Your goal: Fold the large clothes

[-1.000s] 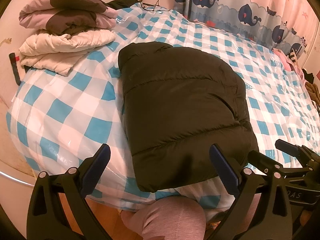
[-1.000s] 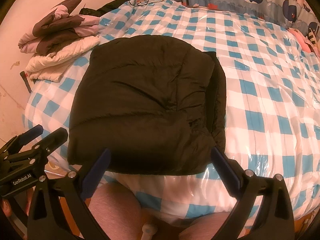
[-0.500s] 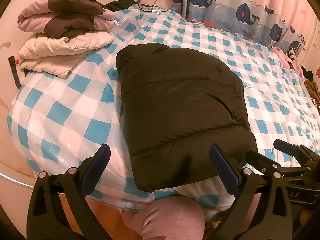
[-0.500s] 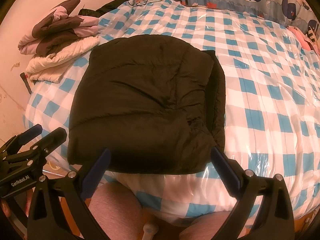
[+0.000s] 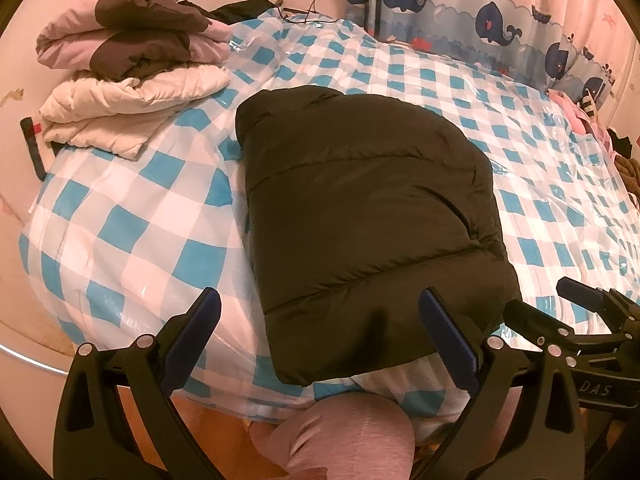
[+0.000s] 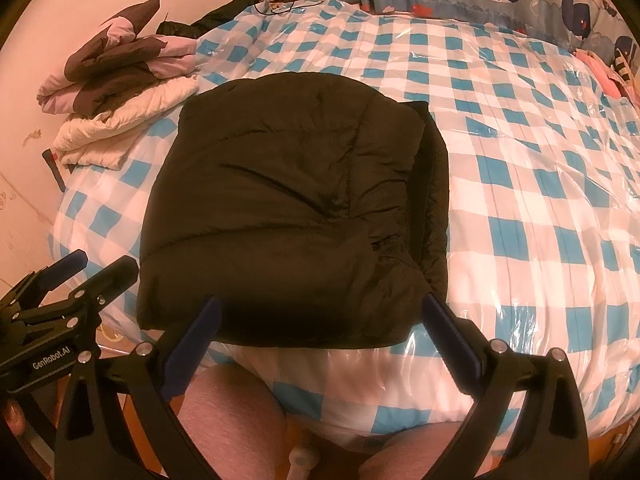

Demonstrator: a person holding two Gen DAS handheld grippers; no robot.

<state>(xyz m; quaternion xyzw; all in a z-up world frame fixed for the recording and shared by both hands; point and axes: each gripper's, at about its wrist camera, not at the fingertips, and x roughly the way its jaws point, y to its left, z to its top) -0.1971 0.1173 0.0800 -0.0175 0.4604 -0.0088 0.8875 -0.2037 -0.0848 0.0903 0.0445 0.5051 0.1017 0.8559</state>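
Both tools, left and right, hovered with fingers spread and empty over the near edge of the bed. The jacket, already folded into a puffy dark block, lay between them at that edge, well apart from the folded pile at the far left corner. Judged nearly done; a good finish would press the padding flat and square the protruding right layer before release.
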